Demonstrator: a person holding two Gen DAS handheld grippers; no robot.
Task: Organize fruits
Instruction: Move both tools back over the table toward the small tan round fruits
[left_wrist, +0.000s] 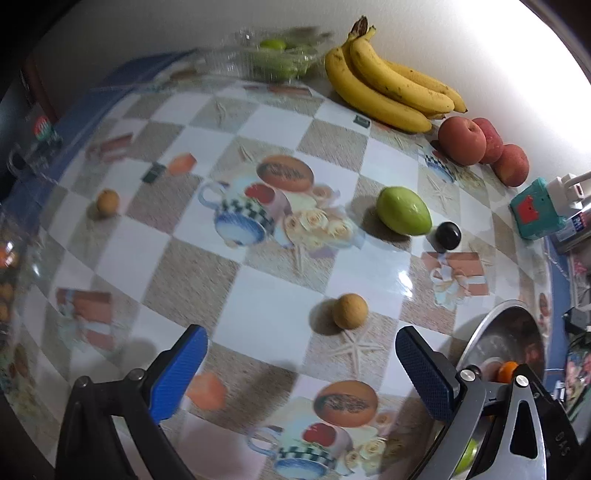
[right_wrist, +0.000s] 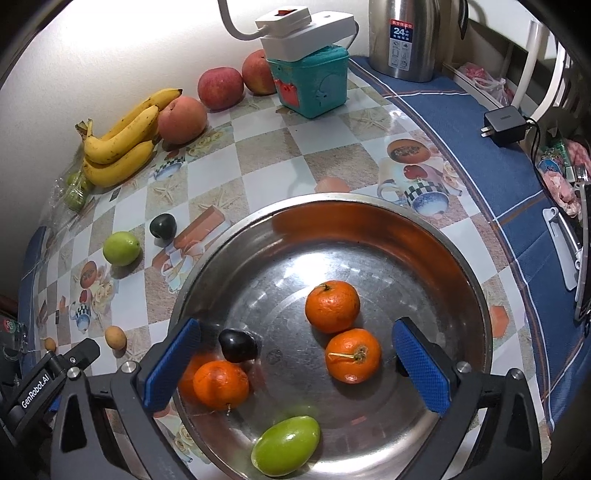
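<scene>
Here both hand-held grippers gape empty: left (left_wrist: 301, 363), right (right_wrist: 295, 363). The small tan fruit (left_wrist: 349, 311) on the slick worktop (left_wrist: 258, 295) could roll if nudged off-centre.

We are holding the left gripper (left_wrist: 301, 373) with its jaws spread wide, the two blue-padded fingers (left_wrist: 177, 373) angling outward from the dark frame and enclosing nothing. We are likewise keeping the right gripper (right_wrist: 295, 365) wide apart, its blue textured fingers (right_wrist: 421, 365) splayed to either side with nothing clamped between them. In the right wrist view, we are seeing the black body of the left gripper at the lower left edge, showing that we are carrying the two tools side by side, close together.
</scene>
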